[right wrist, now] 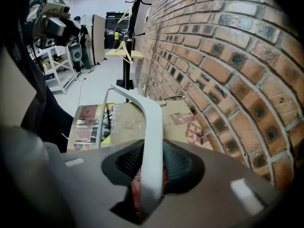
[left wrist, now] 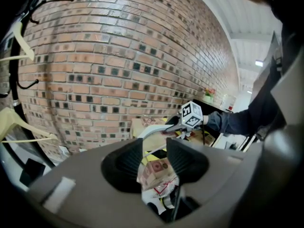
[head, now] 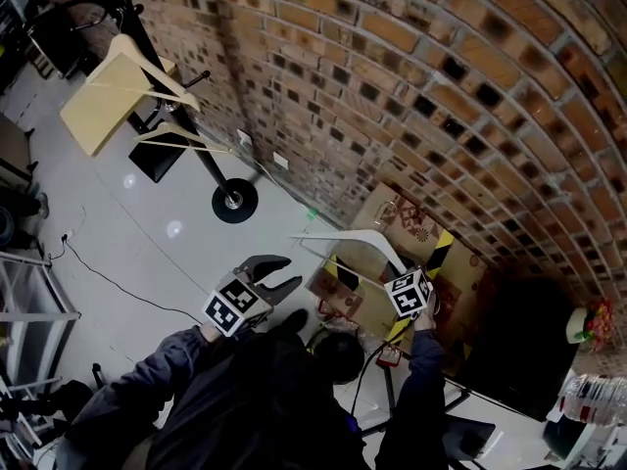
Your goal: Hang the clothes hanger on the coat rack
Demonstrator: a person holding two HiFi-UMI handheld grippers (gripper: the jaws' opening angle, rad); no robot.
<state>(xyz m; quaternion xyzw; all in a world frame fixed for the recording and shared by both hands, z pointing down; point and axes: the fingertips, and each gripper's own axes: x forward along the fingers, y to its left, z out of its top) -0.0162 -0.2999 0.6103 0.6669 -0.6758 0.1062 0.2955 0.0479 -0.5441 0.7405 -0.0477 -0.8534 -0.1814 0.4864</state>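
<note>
My right gripper point(head: 400, 274) is shut on one arm of a white clothes hanger point(head: 361, 239), which reaches out to the left above the boxes. In the right gripper view that white hanger arm point(right wrist: 152, 127) runs up between the two pads of the right gripper point(right wrist: 153, 163), which press on it. My left gripper point(head: 291, 272) hangs open beside it with nothing between its fingers point(left wrist: 154, 163). The black coat rack point(head: 196, 145) stands far off at the upper left on a round base point(head: 235, 201). Two pale wooden hangers point(head: 127, 76) hang on it.
A brick wall point(head: 411, 86) runs along the right. Cardboard boxes point(head: 384, 211) lie at its foot under the hanger. A dark bin point(head: 519, 351) stands at the right, a metal shelf point(head: 29, 306) at the left, and a cable point(head: 118, 282) crosses the grey floor.
</note>
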